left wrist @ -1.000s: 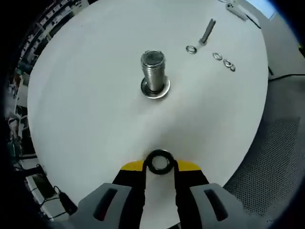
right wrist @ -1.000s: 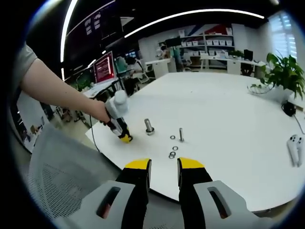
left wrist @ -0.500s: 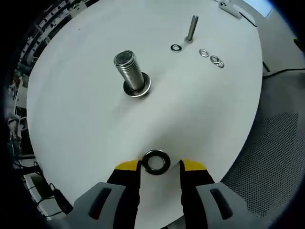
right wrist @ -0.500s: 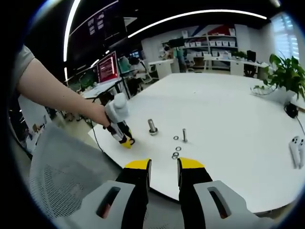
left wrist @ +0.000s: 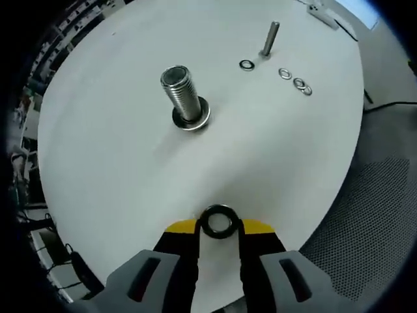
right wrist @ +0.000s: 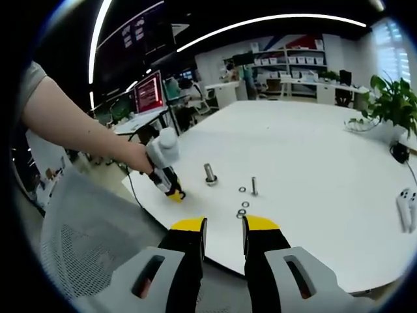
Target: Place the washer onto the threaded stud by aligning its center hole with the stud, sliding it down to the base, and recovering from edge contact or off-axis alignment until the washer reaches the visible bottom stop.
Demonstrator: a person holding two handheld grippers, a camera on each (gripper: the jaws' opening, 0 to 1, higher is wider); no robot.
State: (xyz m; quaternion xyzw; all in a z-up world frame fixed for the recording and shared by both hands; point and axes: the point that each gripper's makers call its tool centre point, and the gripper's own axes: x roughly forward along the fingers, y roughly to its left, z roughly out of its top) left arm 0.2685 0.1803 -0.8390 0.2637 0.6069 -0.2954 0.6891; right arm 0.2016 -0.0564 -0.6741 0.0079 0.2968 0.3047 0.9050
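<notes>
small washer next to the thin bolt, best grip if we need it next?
Take the small washer by its outer rim, coming straight down from above, one jaw on each side. It lies flat on the table, so no face can be pinched. Come in from the side away from the thin bolt, which stands close beside it. The left gripper already holds the black washer.

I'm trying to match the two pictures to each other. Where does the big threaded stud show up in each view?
Left gripper view: the threaded stud stands upper centre-left on the white table, a washer already at its base.
Right gripper view: the same stud is small, near centre, just right of the left gripper.
Shared landmark: the thin bolt with small loose washers beside it.
</notes>
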